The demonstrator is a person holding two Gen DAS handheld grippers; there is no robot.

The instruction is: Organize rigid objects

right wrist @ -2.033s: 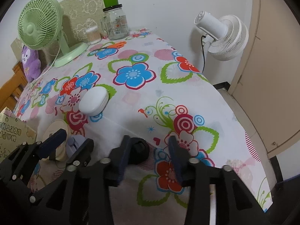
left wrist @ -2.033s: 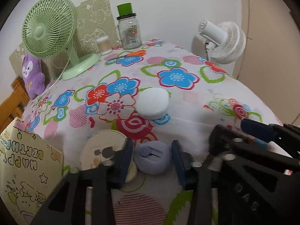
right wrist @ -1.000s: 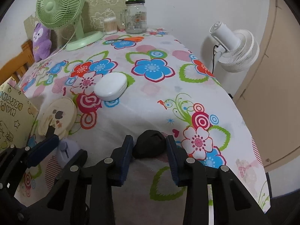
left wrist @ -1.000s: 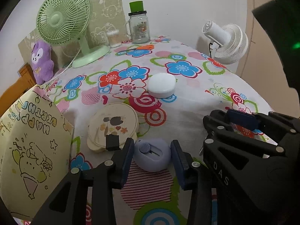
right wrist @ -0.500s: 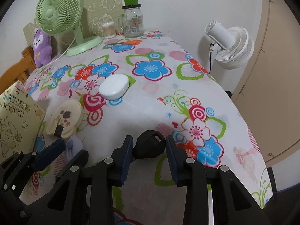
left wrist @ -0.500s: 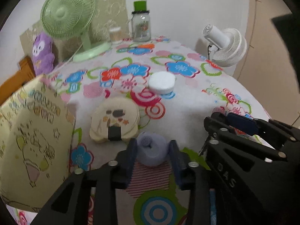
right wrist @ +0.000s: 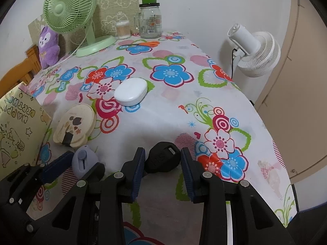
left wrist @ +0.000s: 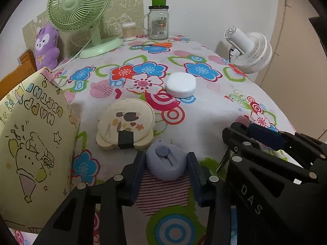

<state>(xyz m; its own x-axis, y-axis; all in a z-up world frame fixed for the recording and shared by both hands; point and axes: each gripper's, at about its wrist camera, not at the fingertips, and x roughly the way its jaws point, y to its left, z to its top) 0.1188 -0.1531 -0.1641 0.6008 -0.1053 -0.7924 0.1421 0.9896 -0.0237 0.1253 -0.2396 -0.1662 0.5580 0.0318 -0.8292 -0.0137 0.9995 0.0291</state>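
I hold a lavender egg-shaped case (left wrist: 166, 163), slider knob up, and a black rounded case (right wrist: 163, 160) above the near edge of the flowered table (right wrist: 163, 120). Beyond them lie a cream round box (left wrist: 125, 127) and a white oval case (left wrist: 180, 84).

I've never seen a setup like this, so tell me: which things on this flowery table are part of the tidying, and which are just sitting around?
Part of the job:
- lilac case, clamped in left gripper
- black case, clamped in right gripper
- white case
- cream round case

Probably just lying about:
- green fan
- glass jar
- purple plush
- orange scissors
- birthday bag
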